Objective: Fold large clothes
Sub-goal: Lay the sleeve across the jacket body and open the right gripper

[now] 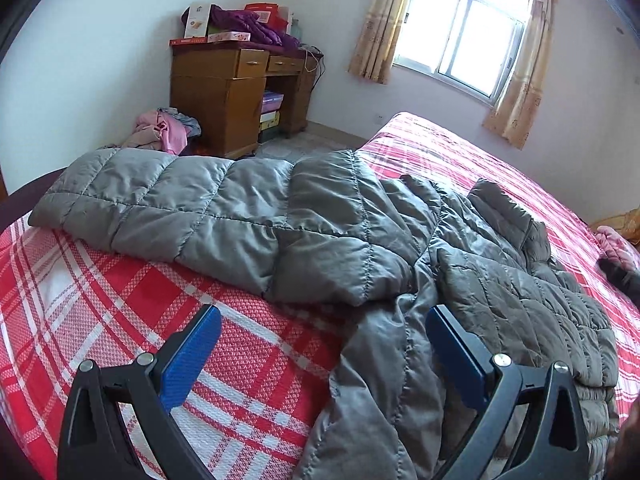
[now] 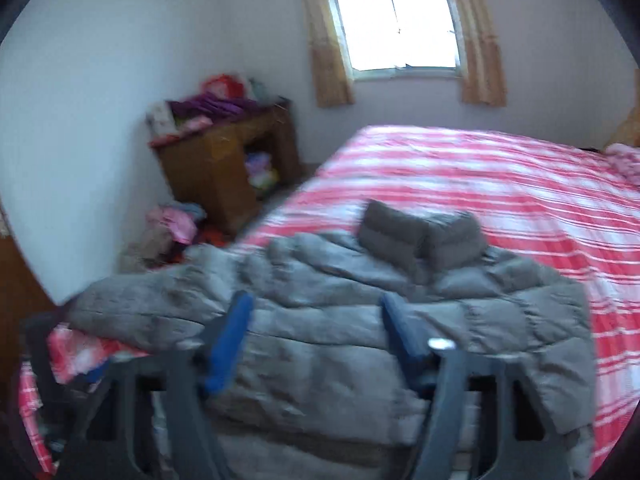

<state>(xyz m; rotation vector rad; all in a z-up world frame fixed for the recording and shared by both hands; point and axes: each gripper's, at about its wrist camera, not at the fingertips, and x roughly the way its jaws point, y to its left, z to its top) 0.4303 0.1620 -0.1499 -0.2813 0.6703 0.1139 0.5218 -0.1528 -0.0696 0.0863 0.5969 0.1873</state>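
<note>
A grey puffy coat (image 1: pixel 320 220) is spread on the bed (image 1: pixel 120 300), which is covered with a red checked sheet. One sleeve (image 1: pixel 132 192) is stretched out to the side of the coat, and the collar (image 2: pixel 416 236) is seen at its far end. The left gripper (image 1: pixel 323 332) is held above the coat's near edge with its jaws spread wide and nothing between them. The right gripper (image 2: pixel 316 320) is held over the coat's body, jaws apart and empty, in a blurred view. A wooden desk (image 1: pixel 236 96) is seen beyond the coat
</note>
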